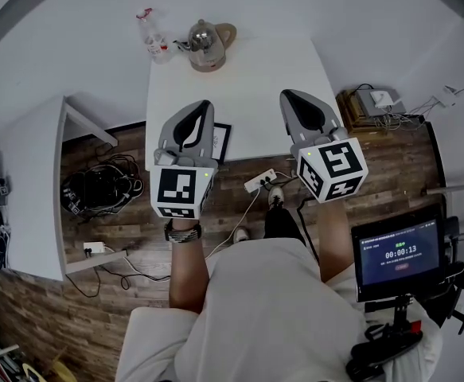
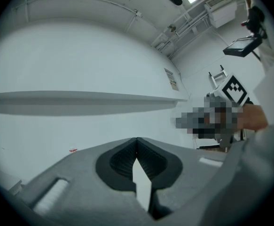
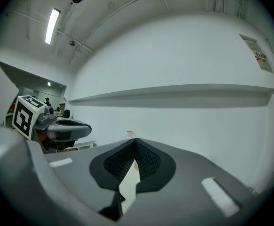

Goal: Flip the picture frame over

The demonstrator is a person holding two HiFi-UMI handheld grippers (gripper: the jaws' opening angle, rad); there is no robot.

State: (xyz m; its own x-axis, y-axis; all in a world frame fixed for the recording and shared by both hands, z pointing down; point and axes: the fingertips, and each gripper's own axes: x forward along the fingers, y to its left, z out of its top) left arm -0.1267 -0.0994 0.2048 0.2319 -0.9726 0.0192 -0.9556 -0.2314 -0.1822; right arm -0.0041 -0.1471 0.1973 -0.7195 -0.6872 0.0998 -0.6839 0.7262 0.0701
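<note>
The picture frame [image 1: 223, 139], dark-edged with a pale face, lies at the near edge of the white table [image 1: 255, 86]; my left gripper covers its left part. My left gripper [image 1: 204, 104] hangs above the table's near left part, jaws shut with nothing between them, which the left gripper view confirms [image 2: 137, 139]. My right gripper [image 1: 286, 95] hovers over the table's near right part, likewise shut and empty [image 3: 136, 140]. Both point level toward the white wall. Neither gripper view shows the frame.
A glass kettle [image 1: 208, 44] and a plastic bottle [image 1: 154, 41] stand at the table's far edge. A second white table [image 1: 33, 181] is at left, a black bag [image 1: 96, 189] and a power strip [image 1: 260, 181] lie on the wood floor, a screen [image 1: 397, 253] at right.
</note>
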